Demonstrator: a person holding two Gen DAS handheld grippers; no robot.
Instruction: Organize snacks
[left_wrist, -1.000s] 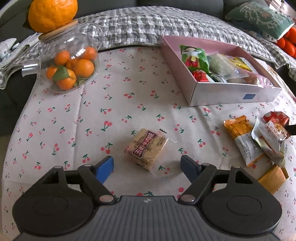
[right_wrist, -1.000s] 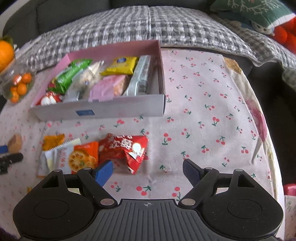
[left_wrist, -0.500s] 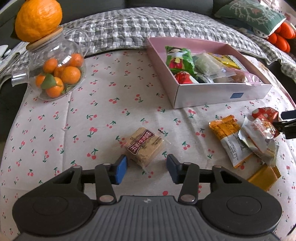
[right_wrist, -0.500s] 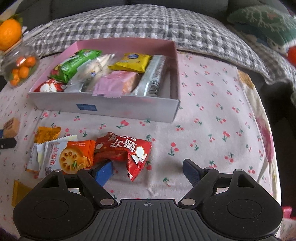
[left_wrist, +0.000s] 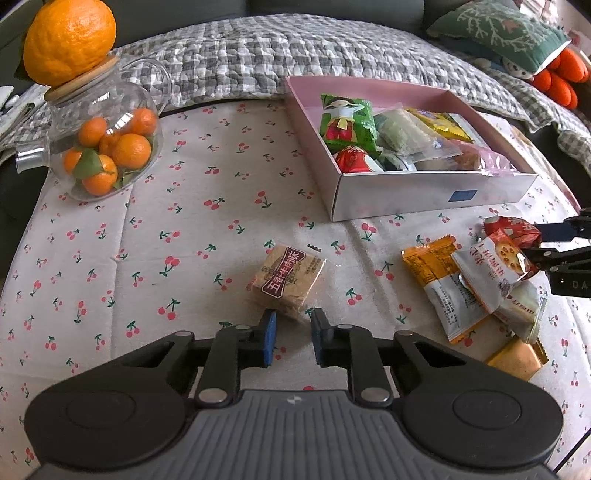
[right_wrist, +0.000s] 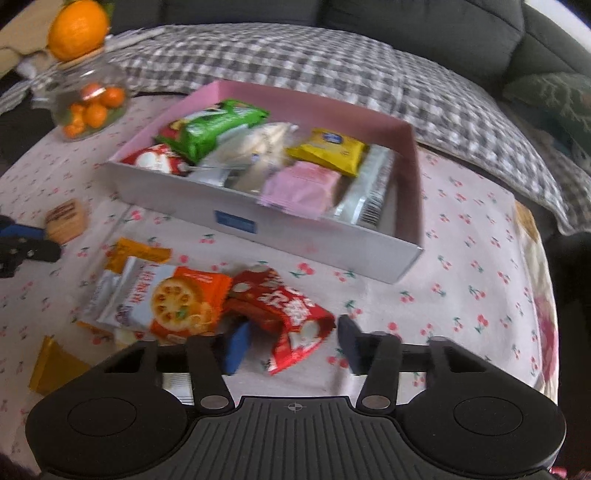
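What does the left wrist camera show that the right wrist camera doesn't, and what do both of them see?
Only the left wrist view shows the left gripper closing on the corner of the brown cake packet. Only the right wrist view shows the right gripper closing around the red snack packet. Both show the pink box of snacks, the glass jar of oranges and the loose packets beside the box.

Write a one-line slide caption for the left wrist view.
Left gripper closing on the near corner of a brown snack square on the cherry-print cloth, pink box beyond.
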